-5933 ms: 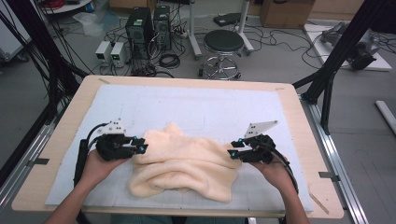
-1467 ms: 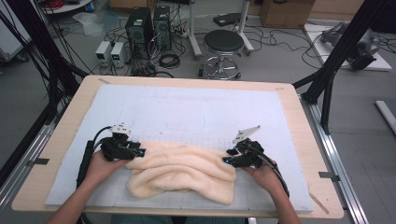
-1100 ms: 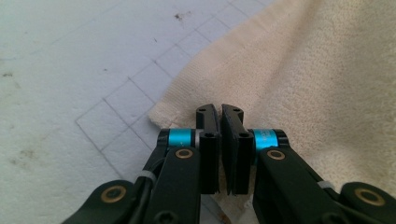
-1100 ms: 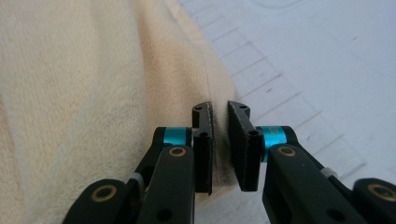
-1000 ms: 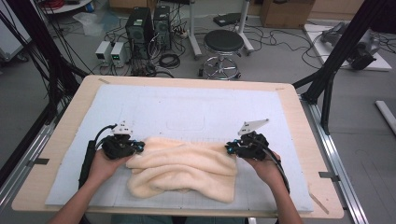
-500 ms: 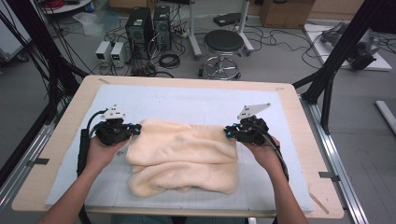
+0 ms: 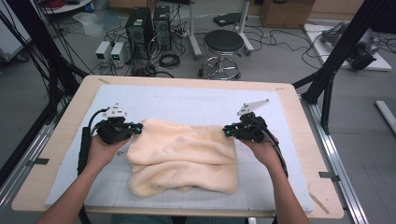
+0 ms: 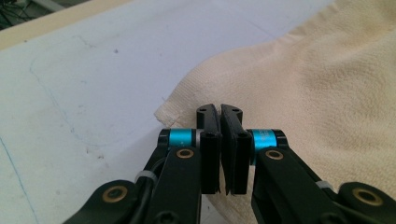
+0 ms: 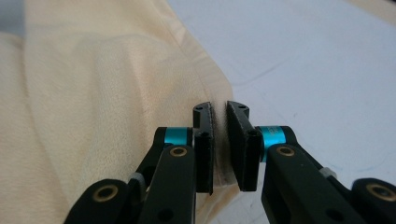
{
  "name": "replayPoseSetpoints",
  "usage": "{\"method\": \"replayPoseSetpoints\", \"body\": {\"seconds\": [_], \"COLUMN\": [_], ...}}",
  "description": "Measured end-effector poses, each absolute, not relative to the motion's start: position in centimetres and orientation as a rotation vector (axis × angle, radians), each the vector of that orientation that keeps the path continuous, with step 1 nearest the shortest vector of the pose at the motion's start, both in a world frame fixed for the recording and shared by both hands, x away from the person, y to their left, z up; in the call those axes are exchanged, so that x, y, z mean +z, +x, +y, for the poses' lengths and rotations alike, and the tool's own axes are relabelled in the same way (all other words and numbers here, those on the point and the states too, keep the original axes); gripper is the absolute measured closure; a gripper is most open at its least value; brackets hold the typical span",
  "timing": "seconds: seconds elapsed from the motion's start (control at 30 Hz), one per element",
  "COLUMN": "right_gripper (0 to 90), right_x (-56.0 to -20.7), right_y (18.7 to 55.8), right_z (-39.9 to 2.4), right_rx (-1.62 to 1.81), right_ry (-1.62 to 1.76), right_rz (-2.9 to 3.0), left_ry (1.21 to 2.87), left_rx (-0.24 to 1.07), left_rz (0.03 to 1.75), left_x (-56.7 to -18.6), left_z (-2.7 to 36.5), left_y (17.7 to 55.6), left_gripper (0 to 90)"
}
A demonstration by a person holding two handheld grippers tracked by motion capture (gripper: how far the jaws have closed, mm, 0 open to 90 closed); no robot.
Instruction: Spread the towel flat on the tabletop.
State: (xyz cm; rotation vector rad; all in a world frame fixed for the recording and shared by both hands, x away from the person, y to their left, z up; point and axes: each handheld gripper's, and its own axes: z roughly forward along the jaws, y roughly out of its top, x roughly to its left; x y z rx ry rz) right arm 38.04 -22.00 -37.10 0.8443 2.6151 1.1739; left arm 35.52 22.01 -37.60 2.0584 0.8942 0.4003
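Two forearms are entering from the bottom edge of the high view, each hand carrying a hand-held gripper. Just beyond them, a cream towel (image 7: 183, 158) is lying folded in layers at the centre of the frame, on a white mat (image 7: 187, 105) that is covering a wooden surface (image 7: 70, 116).

At centre left, the left hand-held gripper (image 7: 135, 127) is clenching the towel's upper left corner. In the left gripper view its jaws are sitting almost together with the corner's hem pinched between them (image 8: 220, 122).

At centre right, the right hand-held gripper (image 7: 227, 132) is grasping the towel's upper right corner. In the right gripper view a thin fold of cloth is running between the narrow-set jaws (image 9: 219, 122), with the towel spreading to the left of the frame and bare mat to the right.

The top layer is stretching flat between the two grippers; the lower layers are bulging out toward the bottom of the frame.

Farther off, in the upper part of the frame, a round stool (image 7: 224, 42) and computer towers (image 7: 149, 23) are standing on the floor among cables.
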Motion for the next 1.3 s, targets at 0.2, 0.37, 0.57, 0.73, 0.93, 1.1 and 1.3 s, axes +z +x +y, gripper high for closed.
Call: {"method": "replayPoseSetpoints", "body": {"seconds": [0.2, 0.37, 0.57, 0.73, 0.93, 1.1, 1.3], "right_gripper": [82.5, 83.9, 84.0, 84.0, 85.8, 86.1, 52.8], "right_x": [-40.8, -40.7, -38.8, -37.4, -36.6, -33.1, -29.2], "right_y": [39.1, 38.8, 36.9, 35.1, 35.5, 41.2, 49.7], "right_z": [-21.5, -21.8, -21.8, -21.7, -21.6, -22.7, -23.4], "right_rx": [1.061, 1.073, 1.133, 1.167, 1.129, 1.108, 1.076], "right_ry": [0.908, 0.903, 0.807, 0.737, 0.707, 0.780, 1.066], "right_rz": [2.674, 2.665, 2.642, 2.621, 2.624, 2.508, 2.305], "left_ry": [2.093, 2.091, 2.069, 2.069, 2.031, 1.922, 1.859], "left_rx": [0.379, 0.368, 0.373, 0.361, 0.345, 0.423, 0.497], "left_rz": [0.914, 0.909, 0.875, 0.840, 0.880, 0.970, 1.034], "left_x": [-39.3, -39.4, -38.6, -38.3, -38.3, -35.2, -31.4], "left_z": [21.2, 21.3, 21.6, 21.9, 22.5, 22.4, 20.8], "left_y": [36.1, 36.0, 35.2, 34.3, 35.7, 42.9, 48.7], "left_gripper": [85.9, 86.0, 86.0, 86.1, 86.4, 86.6, 68.1]}}
